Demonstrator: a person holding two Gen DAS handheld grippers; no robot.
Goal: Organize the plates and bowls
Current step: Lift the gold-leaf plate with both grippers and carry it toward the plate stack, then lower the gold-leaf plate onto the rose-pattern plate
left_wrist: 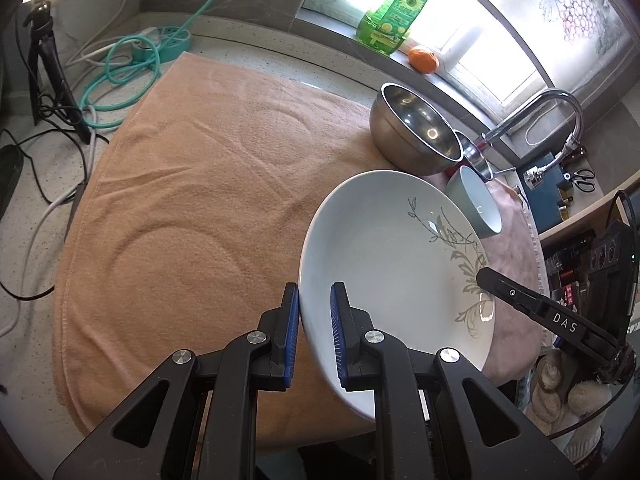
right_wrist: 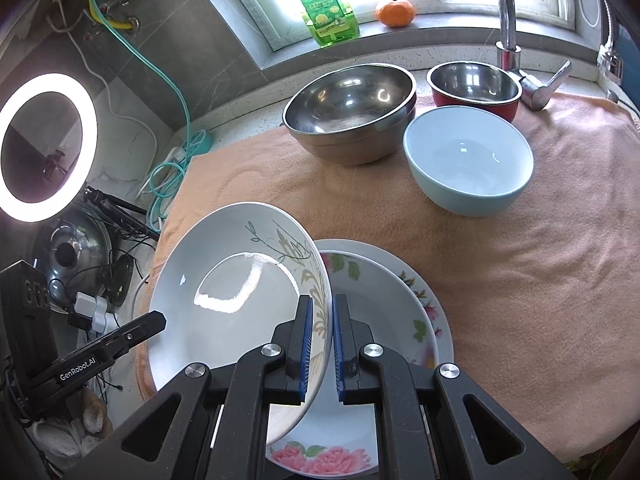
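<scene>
Blue-padded jaws of the left gripper (left_wrist: 314, 308) are seen clamped on the near-left rim of the leaf-patterned plate (left_wrist: 384, 256), nearly closed with only the rim's thickness between the pads. On the opposite rim, the jaws of the right gripper (right_wrist: 320, 320) are pinched just as narrowly, one pad inside the plate and one outside. Thus the plate is held by both grippers at once and is carried tilted, clear of the towel (left_wrist: 192, 184) that covers the bench.

Directly beneath and just beyond the right jaws, a flower-patterned plate (right_wrist: 400, 300) is lying flat on the towel, partly overlapped by the held plate. Further out from the jaws, a light blue bowl (right_wrist: 468, 164) is standing upright, and behind it a large steel bowl (right_wrist: 352, 112) and a smaller red-sided steel bowl (right_wrist: 474, 84) are set near the tap (right_wrist: 506, 20). A green bottle (right_wrist: 324, 4) and an orange (right_wrist: 395, 12) are resting on the window ledge, well apart from the work.

The step in hand is judged to be the stacking of the plates. For the next move, the held plate would need to be levelled, centred over the flowered one and lowered until seated, and both grips released only then; a slip is risked if one side is freed early.
</scene>
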